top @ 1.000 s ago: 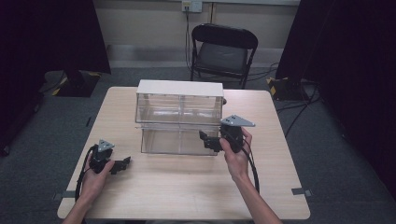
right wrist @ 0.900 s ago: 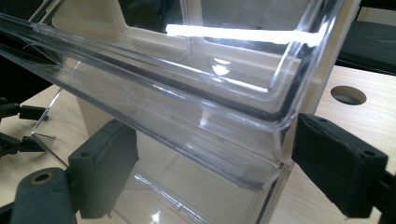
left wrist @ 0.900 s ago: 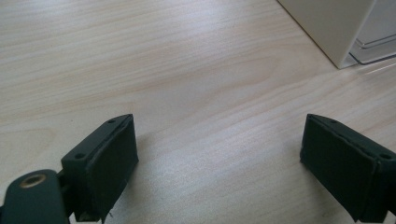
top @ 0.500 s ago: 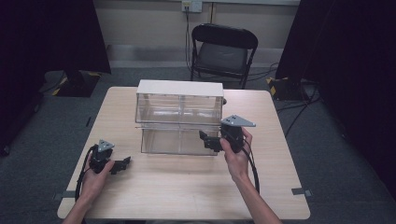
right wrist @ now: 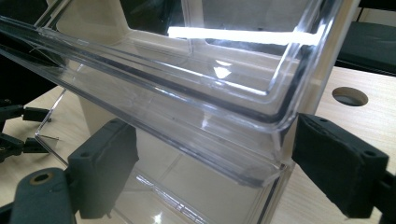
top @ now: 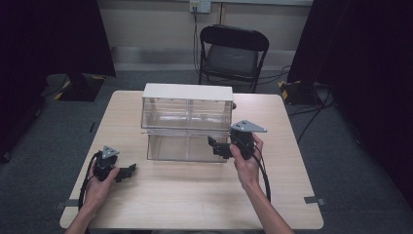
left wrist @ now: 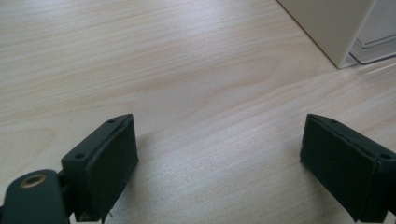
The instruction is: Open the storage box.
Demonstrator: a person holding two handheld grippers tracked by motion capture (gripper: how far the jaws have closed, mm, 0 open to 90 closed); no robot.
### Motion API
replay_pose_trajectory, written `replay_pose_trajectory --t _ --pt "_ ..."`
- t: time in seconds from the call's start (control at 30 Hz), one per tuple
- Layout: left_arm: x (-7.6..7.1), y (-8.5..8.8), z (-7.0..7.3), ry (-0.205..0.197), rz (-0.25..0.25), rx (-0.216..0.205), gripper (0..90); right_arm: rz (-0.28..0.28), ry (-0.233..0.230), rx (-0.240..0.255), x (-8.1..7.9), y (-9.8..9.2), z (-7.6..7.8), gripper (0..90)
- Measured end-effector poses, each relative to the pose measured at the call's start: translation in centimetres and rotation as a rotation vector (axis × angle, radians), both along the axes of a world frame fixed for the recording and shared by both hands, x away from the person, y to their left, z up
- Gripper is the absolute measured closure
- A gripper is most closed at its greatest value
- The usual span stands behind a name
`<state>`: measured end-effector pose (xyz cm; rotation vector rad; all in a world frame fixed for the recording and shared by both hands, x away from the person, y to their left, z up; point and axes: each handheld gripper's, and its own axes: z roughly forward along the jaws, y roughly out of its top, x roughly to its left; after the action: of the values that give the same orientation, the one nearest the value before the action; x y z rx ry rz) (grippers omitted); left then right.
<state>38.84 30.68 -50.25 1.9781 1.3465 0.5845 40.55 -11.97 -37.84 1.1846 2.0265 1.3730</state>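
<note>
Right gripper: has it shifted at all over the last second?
No. In the high view the right gripper sits at the same spot against the right end of the clear drawer unit, its fingers spread around the lower drawer's corner.

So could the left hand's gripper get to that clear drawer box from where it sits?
Probably yes. The left gripper rests on bare table, jaws open, and nothing lies between it and the clear drawer box.

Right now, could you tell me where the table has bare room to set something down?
The table is bare along the near edge between the two forearms, down the left side behind the left gripper, and down the right edge. It is crowded mid-table, where the right gripper sits at the clear bins.
</note>
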Motion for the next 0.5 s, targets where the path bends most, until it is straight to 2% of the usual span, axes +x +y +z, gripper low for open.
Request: replay_pose_trajectory --t 0.5 --pt "0.0 0.0 0.0 0.0 0.0 0.0 10.5 0.001 0.0 -0.001 0.05 0.01 0.06 13.5"
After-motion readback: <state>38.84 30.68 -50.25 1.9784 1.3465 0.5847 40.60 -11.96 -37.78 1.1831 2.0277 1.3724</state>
